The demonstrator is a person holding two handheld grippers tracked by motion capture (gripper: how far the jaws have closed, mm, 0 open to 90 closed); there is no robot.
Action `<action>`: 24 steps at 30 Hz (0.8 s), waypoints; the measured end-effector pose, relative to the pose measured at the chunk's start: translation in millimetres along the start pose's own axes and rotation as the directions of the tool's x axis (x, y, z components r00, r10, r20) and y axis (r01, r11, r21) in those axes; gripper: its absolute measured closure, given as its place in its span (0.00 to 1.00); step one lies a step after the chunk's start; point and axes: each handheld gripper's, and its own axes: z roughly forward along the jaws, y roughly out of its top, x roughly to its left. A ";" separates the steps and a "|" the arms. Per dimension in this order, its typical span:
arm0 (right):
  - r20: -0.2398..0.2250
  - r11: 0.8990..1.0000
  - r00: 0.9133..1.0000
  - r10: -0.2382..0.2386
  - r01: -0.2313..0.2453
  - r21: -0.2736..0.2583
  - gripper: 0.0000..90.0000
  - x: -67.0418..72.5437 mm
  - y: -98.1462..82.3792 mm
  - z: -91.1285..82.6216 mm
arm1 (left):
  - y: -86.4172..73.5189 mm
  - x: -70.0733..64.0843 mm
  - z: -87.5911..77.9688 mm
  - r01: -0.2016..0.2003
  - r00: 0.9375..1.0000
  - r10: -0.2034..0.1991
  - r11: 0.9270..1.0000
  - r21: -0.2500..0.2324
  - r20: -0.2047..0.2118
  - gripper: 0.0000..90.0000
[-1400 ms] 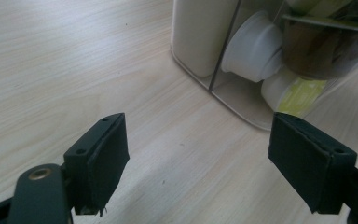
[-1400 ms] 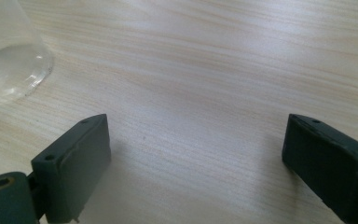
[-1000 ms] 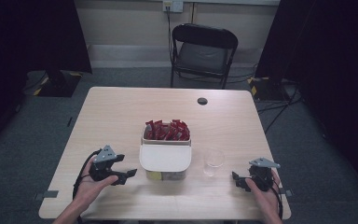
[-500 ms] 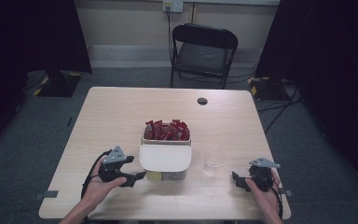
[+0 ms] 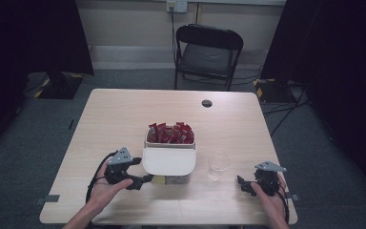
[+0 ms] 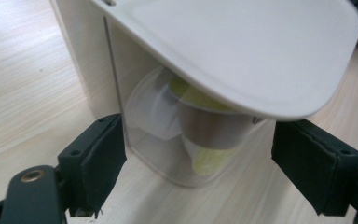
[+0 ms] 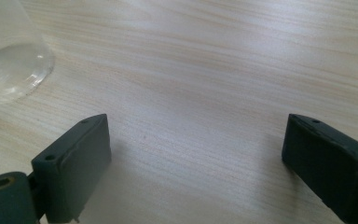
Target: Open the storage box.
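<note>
A white box (image 5: 168, 160) stands mid-table, its back compartment full of red packets (image 5: 170, 133) and its front half under a white lid (image 6: 256, 51). Through the clear front wall (image 6: 168, 140) I see a yellow-topped jar-like item inside. My left gripper (image 5: 140, 180) is open at the box's front left corner; its jaws straddle that clear corner without touching it. My right gripper (image 5: 243, 185) rests open near the table's front right, nothing between its jaws. A clear glass (image 5: 218, 165) stands between the box and the right gripper, its base (image 7: 9, 70) at the upper left of the right gripper view.
A small black disc (image 5: 207, 103) lies toward the table's far edge. A black folding chair (image 5: 207, 52) stands beyond the table. Cables trail from both grippers over the front edge. Bare wood spreads left and right of the box.
My left gripper has moved right, up to the box's front left corner. The right gripper has stayed where it was.
</note>
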 end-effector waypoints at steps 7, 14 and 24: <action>0.000 1.000 1.000 0.000 0.000 0.000 0.08 0.0 0.0 0.0 | 4.0 0.0 -2.3 -0.005 1.000 0.005 1.000 -0.014 0.003 0.17; 0.000 1.000 1.000 0.000 0.000 0.000 0.08 0.0 0.0 0.0 | 5.5 2.4 -6.2 -0.008 1.000 0.008 1.000 -0.017 0.007 0.17; 0.000 1.000 1.000 0.000 0.000 0.000 0.08 0.0 0.0 0.0 | 16.6 2.3 -9.1 0.005 1.000 -0.005 0.999 -0.042 0.007 0.17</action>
